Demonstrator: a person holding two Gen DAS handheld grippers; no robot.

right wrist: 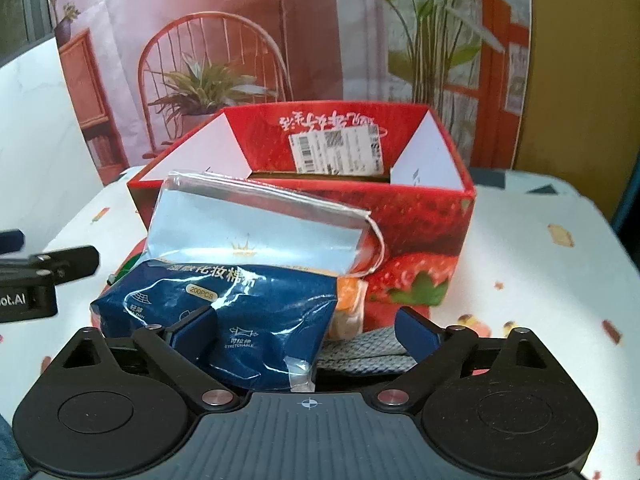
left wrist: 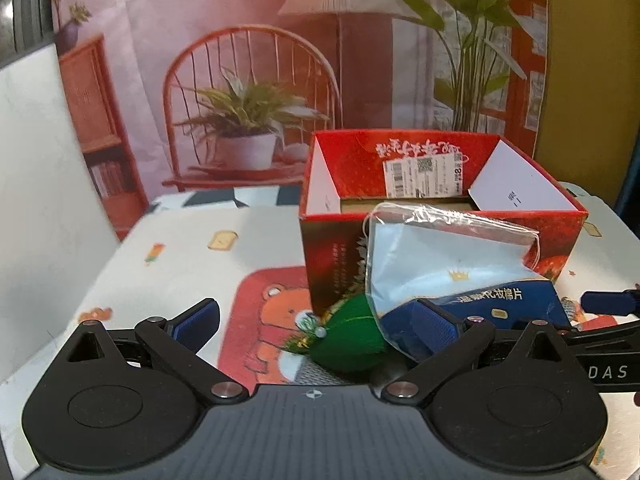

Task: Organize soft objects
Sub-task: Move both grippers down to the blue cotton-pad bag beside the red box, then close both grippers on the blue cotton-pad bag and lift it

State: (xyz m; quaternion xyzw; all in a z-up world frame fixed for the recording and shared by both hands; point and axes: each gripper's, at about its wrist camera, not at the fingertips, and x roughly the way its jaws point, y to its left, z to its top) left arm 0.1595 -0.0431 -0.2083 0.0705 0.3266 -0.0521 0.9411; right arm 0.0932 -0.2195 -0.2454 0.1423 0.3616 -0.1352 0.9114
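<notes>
A blue and pale-blue plastic bag of cotton pads (left wrist: 460, 264) (right wrist: 240, 300) leans against the front of an open red strawberry box (left wrist: 352, 160) (right wrist: 420, 220). My left gripper (left wrist: 318, 324) is open. A green soft object (left wrist: 352, 340) with a tinsel trim lies between its fingers, and its right finger (left wrist: 436, 328) sits against the bag's lower edge. My right gripper (right wrist: 306, 334) is open around the bag's near end. Its left finger (right wrist: 196, 336) is at the bag, and its right finger (right wrist: 416, 332) stands apart over a grey knitted piece (right wrist: 360, 350).
An orange soft item (right wrist: 348, 296) is wedged between bag and box. The table wears a white cartoon-print cloth (left wrist: 180, 248) (right wrist: 540, 280). The box holds a paper label and white flaps. Behind stands a printed backdrop (left wrist: 248, 80), with a white panel (left wrist: 32, 160) at the left.
</notes>
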